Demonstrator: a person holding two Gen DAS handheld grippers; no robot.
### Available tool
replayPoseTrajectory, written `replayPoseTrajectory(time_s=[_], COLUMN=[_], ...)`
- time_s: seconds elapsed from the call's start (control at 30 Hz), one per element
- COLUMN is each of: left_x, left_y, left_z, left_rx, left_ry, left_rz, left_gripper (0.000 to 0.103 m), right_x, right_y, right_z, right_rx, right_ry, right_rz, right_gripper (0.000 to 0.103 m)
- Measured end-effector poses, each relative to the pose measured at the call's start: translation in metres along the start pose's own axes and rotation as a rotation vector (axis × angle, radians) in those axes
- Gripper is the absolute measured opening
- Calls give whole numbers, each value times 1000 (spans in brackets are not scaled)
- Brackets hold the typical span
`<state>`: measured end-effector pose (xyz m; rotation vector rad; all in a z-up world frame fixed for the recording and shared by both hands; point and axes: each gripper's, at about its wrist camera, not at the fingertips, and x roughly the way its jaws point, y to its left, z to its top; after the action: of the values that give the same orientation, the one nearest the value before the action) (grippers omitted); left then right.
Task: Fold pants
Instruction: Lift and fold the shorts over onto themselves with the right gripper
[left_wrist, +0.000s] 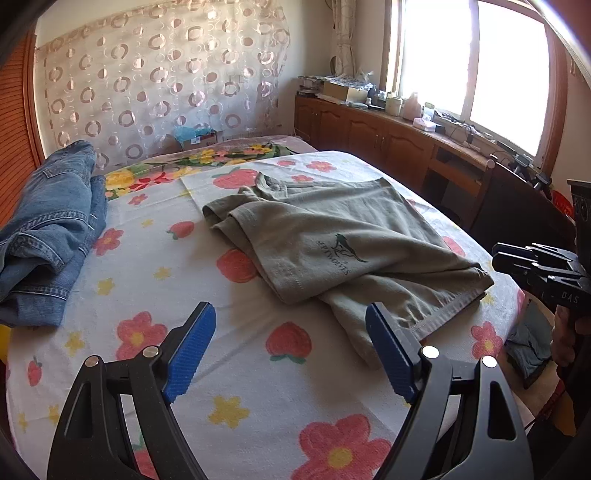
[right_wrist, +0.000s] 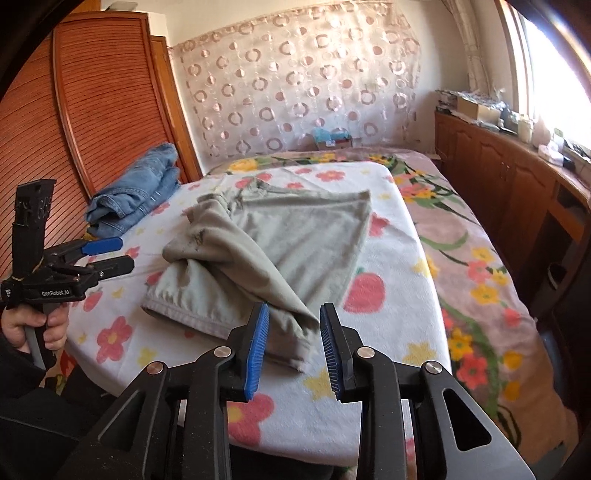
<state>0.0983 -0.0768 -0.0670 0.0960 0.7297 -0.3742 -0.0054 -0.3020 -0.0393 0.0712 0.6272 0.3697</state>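
Grey pants (left_wrist: 332, 243), partly folded, lie mid-blanket (left_wrist: 258, 387) on the bed. Jeans (left_wrist: 48, 236) are piled at its far left edge, apart from them. Cabinet (left_wrist: 369, 133) under the window, cluttered on top. Left gripper (left_wrist: 291, 347): jaws wide apart, empty. Right gripper (right_wrist: 293, 347): jaws parted, pants corner between them, unpressed.

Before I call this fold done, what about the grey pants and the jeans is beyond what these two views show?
- Grey pants: the layers underneath the fold are hidden by the top layer in both views.
- Its printed logo: lettering too small to read in the left wrist view.
- Jeans: cut off by the left edge of the left wrist view.
- Right tool: its own pads hide part of the hem.
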Motion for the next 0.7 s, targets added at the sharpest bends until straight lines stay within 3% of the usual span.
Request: replayPoseTrajectory(time_s=[0.17, 0.43, 0.7], left_x=[-9, -27, -33], left_y=[14, 43, 61], left_z=[2, 6, 2], left_rx=[-19, -53, -81], left_ry=[-21, -64, -79], left_rz=[2, 51, 79], left_gripper=[84, 84, 84], right_x=[21, 71, 109], right_y=[23, 60, 85], right_z=[15, 38, 53], right_rx=[-53, -154, -244], right_ry=[-22, 25, 91], right_rz=[75, 188, 225], right_gripper=[30, 30, 30])
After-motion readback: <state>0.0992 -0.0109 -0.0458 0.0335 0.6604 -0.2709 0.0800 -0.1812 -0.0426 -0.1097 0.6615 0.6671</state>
